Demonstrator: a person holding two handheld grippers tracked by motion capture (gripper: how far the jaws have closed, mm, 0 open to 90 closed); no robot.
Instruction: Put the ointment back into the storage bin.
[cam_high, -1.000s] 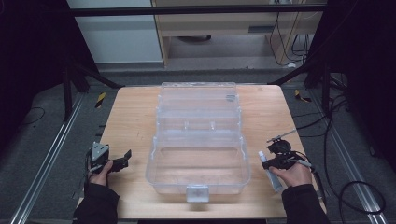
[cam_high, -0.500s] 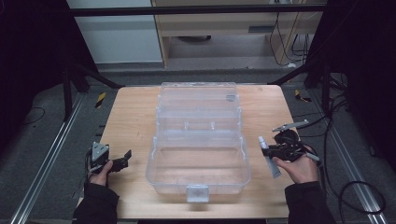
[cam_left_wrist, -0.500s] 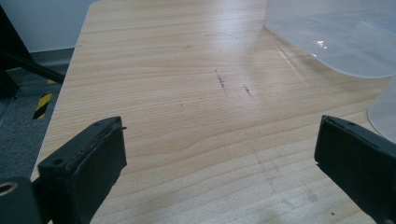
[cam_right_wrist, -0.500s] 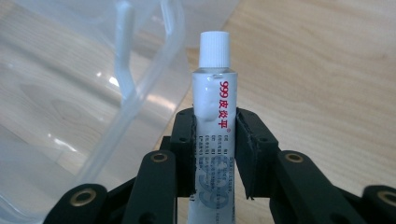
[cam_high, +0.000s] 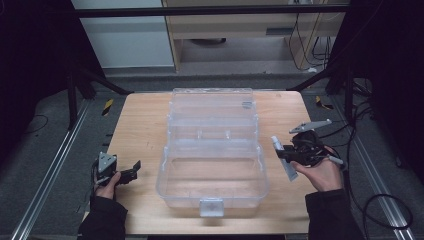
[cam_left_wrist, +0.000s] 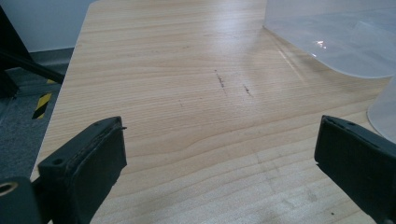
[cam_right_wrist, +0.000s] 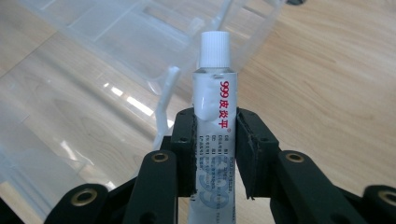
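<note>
— What is the biggest thing we see?

— We see the wooden table (cam_high: 145, 125). It fills the middle of the high view. Dark floor lies all around it.

— And on the table?

— A big clear plastic box (cam_high: 212, 165) sits in the middle, and it is open. Its lid (cam_high: 212, 105) lies back on the far side. There is a small latch (cam_high: 210, 206) on the near wall. We see nothing inside the box.

— Where are our hands?

— Our left hand (cam_high: 107, 182) is near the left edge of the table, well apart from the box. It holds the left gripper (cam_high: 131, 170). Our right hand (cam_high: 320, 172) is up beside the right wall of the box, and it holds the right gripper (cam_high: 284, 152).

— What are the left jaws doing?

— They are spread wide. In the left gripper view we see bare wood between them. A corner of the clear box (cam_left_wrist: 336, 37) shows far off at the top right.

— And the right jaws?

— They pinch a little tube (cam_right_wrist: 215, 135) tight. It is white and silver, with red writing and a white ribbed cap (cam_right_wrist: 215, 48). The cap sticks out past the jaws. In the high view the tube (cam_high: 284, 160) hangs just beside the right wall of the box and does not touch it. In the right gripper view the box (cam_right_wrist: 116, 56) lies behind the tube.
</note>
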